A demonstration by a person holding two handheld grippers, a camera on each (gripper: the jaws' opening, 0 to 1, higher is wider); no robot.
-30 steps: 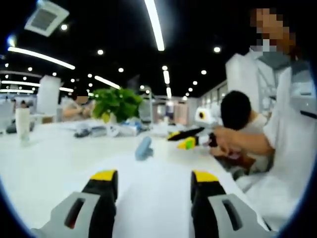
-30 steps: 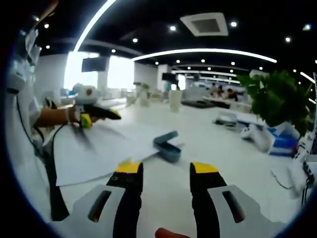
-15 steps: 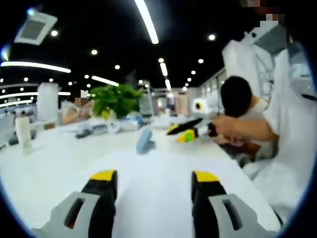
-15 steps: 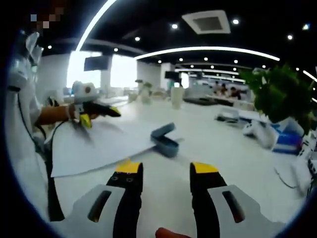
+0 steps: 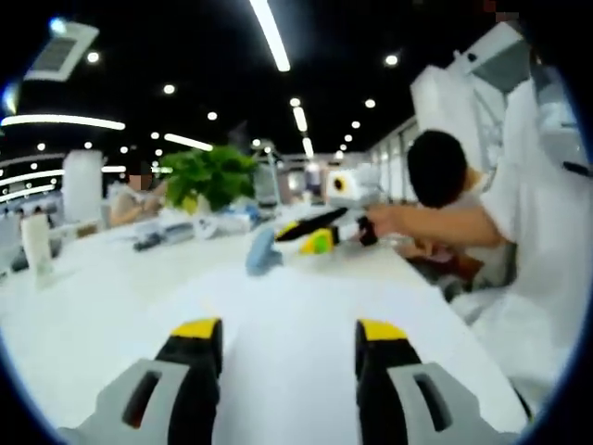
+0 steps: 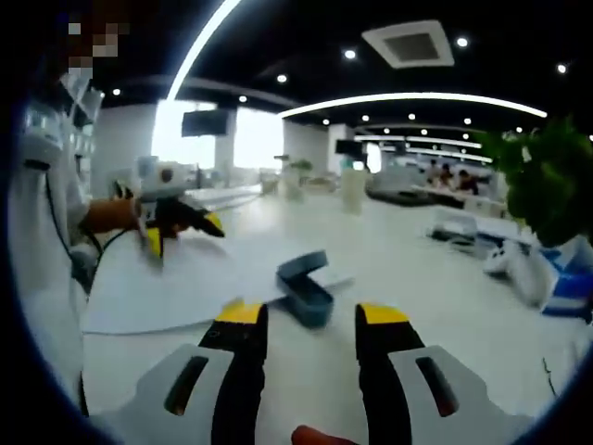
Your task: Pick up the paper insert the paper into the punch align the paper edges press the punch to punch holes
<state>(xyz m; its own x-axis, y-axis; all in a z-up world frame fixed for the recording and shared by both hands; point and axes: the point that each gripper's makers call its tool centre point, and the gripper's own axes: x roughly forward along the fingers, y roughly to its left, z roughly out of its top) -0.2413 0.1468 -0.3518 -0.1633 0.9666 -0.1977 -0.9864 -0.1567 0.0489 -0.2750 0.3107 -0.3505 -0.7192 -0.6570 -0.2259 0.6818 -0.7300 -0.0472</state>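
Left gripper view looks low across a white table (image 5: 83, 306), with the left gripper (image 5: 289, 343) rising from the bottom — its yellow-tipped black jaws stand apart with nothing between them. A sheet of white paper (image 5: 278, 315) lies flat on the table ahead of those jaws, though its edges are hard to separate from the white tabletop here. Beyond it sits the blue hole punch (image 5: 262, 251), and just to its right the right gripper (image 5: 310, 234) comes in from that side, held in a person's hand (image 5: 384, 222), its tips close to the punch; whether they touch it cannot be told. A green potted plant (image 5: 215, 176) stands further back, and a white cup (image 5: 35, 243) stands at the left.

Right gripper view shows the right gripper (image 6: 301, 348) with its jaws likewise spread and empty. The hole punch (image 6: 304, 287) lies just beyond the tips, its blue lid raised at an angle, and the paper (image 6: 176, 283) reaches in under it from the left, one edge tucked into the punch's mouth. At the far left edge of the sheet the left gripper (image 6: 181, 227) hovers over or on the paper — its jaws look parted. Green plant leaves (image 6: 547, 176) fill the right side.
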